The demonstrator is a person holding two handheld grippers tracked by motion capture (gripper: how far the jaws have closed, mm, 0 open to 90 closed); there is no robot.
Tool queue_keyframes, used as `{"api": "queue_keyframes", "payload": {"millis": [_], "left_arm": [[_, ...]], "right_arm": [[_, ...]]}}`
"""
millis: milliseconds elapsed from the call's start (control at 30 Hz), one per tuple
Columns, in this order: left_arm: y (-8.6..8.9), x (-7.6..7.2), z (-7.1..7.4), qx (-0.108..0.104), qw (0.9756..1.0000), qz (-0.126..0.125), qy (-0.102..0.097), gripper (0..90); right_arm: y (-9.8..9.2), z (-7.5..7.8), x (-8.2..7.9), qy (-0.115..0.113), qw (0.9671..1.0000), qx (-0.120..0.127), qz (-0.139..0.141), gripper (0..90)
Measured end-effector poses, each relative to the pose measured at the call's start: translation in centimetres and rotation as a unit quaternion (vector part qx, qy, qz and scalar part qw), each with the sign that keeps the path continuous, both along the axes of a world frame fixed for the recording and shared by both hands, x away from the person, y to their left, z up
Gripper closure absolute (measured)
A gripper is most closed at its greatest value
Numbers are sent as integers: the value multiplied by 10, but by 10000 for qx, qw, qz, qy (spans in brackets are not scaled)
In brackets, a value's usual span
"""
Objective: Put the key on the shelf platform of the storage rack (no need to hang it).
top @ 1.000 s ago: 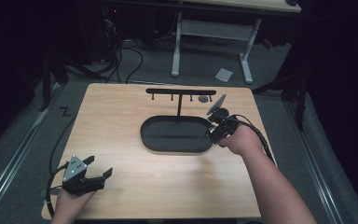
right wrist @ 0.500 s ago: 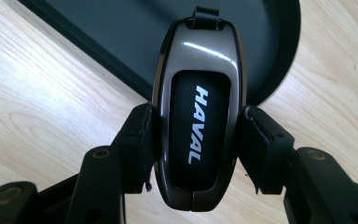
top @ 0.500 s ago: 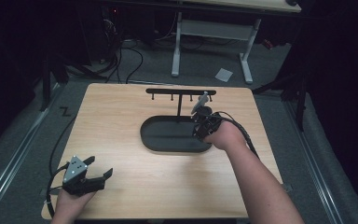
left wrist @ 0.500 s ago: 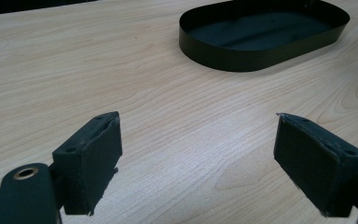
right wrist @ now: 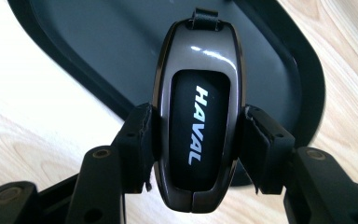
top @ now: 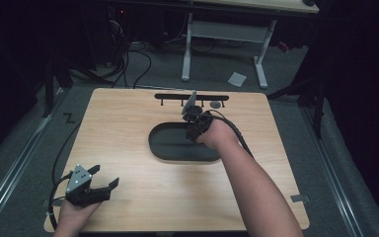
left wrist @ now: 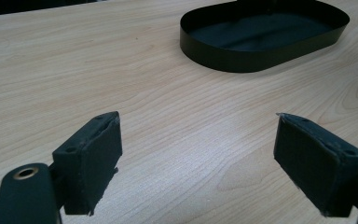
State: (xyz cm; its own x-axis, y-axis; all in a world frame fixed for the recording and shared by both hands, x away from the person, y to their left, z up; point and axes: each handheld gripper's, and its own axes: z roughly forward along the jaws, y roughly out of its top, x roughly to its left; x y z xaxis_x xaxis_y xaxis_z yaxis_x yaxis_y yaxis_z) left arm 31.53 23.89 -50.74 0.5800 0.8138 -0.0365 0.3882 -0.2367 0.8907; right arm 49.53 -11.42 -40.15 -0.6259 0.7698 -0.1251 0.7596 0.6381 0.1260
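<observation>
My right gripper (right wrist: 196, 144) is shut on a glossy dark car key fob (right wrist: 196, 116) lettered HAVAL, held above the black oval tray (right wrist: 74, 37). In the high view the right gripper (top: 193, 118) hovers over the tray's (top: 170, 148) far right end, just in front of the black hook rack (top: 168, 97). My left gripper (top: 106, 190) rests at the table's near left corner, open, nothing between its pads (left wrist: 93, 158). The tray (left wrist: 223, 60) lies ahead of it in the left gripper view.
The wooden table (top: 128, 123) carries a small round dark disc (top: 215, 104) beside the rack. Cables trail from both grippers. Beyond the table stand white desk legs (top: 187, 44) and a paper scrap (top: 237, 78) on the floor.
My right gripper has carried the key fob leftward, from beside the tray's right end to above the tray near the rack. The left gripper has stayed put.
</observation>
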Motion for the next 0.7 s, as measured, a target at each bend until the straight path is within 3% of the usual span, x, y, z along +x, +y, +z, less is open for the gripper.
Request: {"api": "queue_keyframes", "payload": {"millis": [233, 367, 467, 700], "left_arm": [[1, 0, -1, 2, 10000, 6, 19, 159], [1, 0, -1, 27, 10000, 2, 27, 159], [1, 0, -1, 39, 10000, -2, 43, 159], [-2, 0, -2, 60, 10000, -42, 40, 159]], "right_arm": [[16, -8, 16, -13, 9998, 127, 147, 489], [17, -19, 19, 55, 9998, 23, 190, 489], [10, -34, 20, 175, 9998, -35, 92, 489], [-6, -48, 16, 298, 9995, -90, 45, 488]]}}
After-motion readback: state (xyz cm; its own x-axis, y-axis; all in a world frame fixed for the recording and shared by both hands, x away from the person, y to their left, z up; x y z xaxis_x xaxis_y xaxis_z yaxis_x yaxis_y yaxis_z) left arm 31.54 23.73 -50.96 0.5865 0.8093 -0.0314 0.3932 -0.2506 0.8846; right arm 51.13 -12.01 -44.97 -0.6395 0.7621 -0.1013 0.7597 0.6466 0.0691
